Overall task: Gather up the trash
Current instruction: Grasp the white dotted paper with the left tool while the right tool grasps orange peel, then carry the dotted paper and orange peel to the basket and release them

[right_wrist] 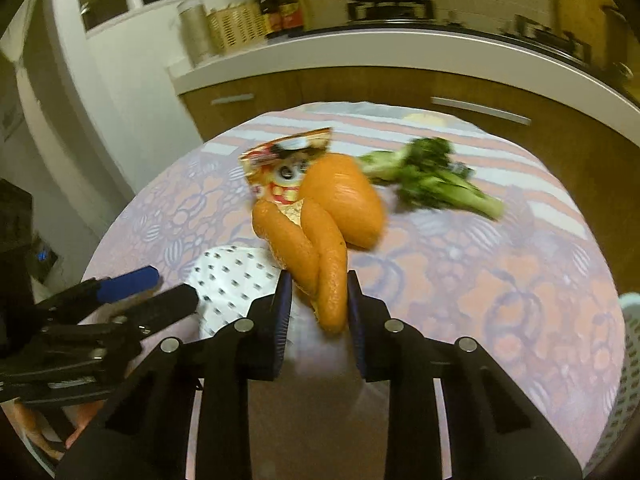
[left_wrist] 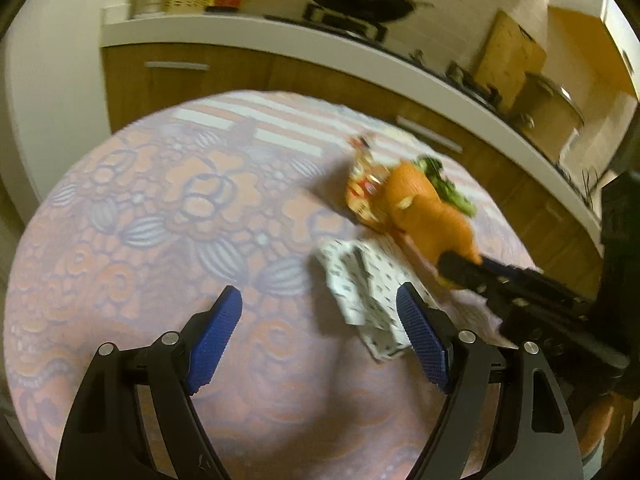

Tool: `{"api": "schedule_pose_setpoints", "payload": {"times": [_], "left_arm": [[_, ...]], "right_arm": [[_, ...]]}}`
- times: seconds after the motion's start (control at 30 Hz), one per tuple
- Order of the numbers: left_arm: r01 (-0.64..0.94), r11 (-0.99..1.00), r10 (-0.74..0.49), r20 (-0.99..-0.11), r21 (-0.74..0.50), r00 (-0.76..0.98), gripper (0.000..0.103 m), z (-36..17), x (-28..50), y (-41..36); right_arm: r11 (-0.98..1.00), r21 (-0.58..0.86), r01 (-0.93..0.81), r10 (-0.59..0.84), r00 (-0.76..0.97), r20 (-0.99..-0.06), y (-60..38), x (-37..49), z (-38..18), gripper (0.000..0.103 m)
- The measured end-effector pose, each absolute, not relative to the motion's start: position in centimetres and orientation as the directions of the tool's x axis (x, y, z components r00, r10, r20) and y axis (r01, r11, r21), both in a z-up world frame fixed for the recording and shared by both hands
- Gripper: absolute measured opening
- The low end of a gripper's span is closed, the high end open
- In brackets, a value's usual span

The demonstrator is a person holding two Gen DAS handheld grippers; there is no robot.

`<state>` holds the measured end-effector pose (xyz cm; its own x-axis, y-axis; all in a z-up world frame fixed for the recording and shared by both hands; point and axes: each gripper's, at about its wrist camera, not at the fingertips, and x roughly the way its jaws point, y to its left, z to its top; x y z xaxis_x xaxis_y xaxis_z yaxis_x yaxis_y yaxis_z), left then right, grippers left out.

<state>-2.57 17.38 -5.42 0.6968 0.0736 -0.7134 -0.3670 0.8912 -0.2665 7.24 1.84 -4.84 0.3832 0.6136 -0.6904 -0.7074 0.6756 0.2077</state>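
Observation:
A big curled orange peel (right_wrist: 340, 196) lies on the round table, partly over a torn snack wrapper (right_wrist: 280, 156). My right gripper (right_wrist: 318, 300) is shut on the peel's near strip, a pad on each side. Green broccoli scraps (right_wrist: 432, 180) lie to its right. A white dotted paper (left_wrist: 360, 280) lies crumpled to the left of the peel. My left gripper (left_wrist: 318, 292) hangs open above the cloth, its right finger over that paper and nothing between the pads. In the left wrist view the right gripper (left_wrist: 456, 272) comes in from the right onto the peel (left_wrist: 420, 208).
The table wears a pink and lilac flowered cloth (left_wrist: 160, 208). A pale perforated basket (right_wrist: 632, 360) shows at the right edge. Behind the table runs a white counter (right_wrist: 360, 52) over wooden cabinets, with a wok, jars and pots on it.

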Motion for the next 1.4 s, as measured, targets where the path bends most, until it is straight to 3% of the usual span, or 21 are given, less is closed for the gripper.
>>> {"api": "schedule_pose_setpoints", "payload": {"times": [0.23,0.33,0.43,0.5,0.6,0.67,1.1,1.4], "left_arm": [[-0.339,0.924,0.100,-0.746,-0.176,0.659,0.082,-6.1,0.1,14.7],[-0.321,0.939,0.124,-0.752,-0.122,0.648,0.076,-6.3,0.8,13.3],[-0.303,0.952,0.168,-0.751,-0.045,0.638,0.051,-6.4,1.1,12.0],[-0.313,0.950,0.196,-0.746,-0.018,0.636,0.027,-6.3,1.0,11.8],[-0.315,0.949,0.195,-0.729,-0.030,0.656,0.008,-6.0,0.5,12.0],[-0.311,0.950,0.189,-0.718,-0.040,0.669,0.005,-5.6,0.1,12.2],[-0.195,0.961,0.037,-0.603,-0.198,0.797,0.002,-0.6,0.1,8.7],[-0.048,0.983,-0.060,-0.555,-0.179,0.829,0.002,1.3,2.8,1.8]], "right_arm": [[0.750,0.213,-0.626,0.577,0.461,-0.674,-2.9,8.2,-4.8,0.024],[0.758,0.240,-0.606,0.582,0.464,-0.668,-3.8,8.8,-5.1,0.024],[0.763,0.254,-0.595,0.586,0.470,-0.660,-4.3,9.1,-5.2,0.024],[0.764,0.246,-0.596,0.585,0.481,-0.653,-4.4,8.8,-5.0,0.024],[0.766,0.249,-0.592,0.587,0.489,-0.645,-4.7,8.6,-4.8,0.024],[0.768,0.256,-0.588,0.591,0.494,-0.638,-5.1,8.6,-4.6,0.024],[0.831,0.237,-0.504,0.537,0.616,-0.576,-11.6,8.4,-1.3,0.024],[0.892,0.244,-0.381,0.451,0.695,-0.561,-19.7,9.0,-0.7,0.023]]}}
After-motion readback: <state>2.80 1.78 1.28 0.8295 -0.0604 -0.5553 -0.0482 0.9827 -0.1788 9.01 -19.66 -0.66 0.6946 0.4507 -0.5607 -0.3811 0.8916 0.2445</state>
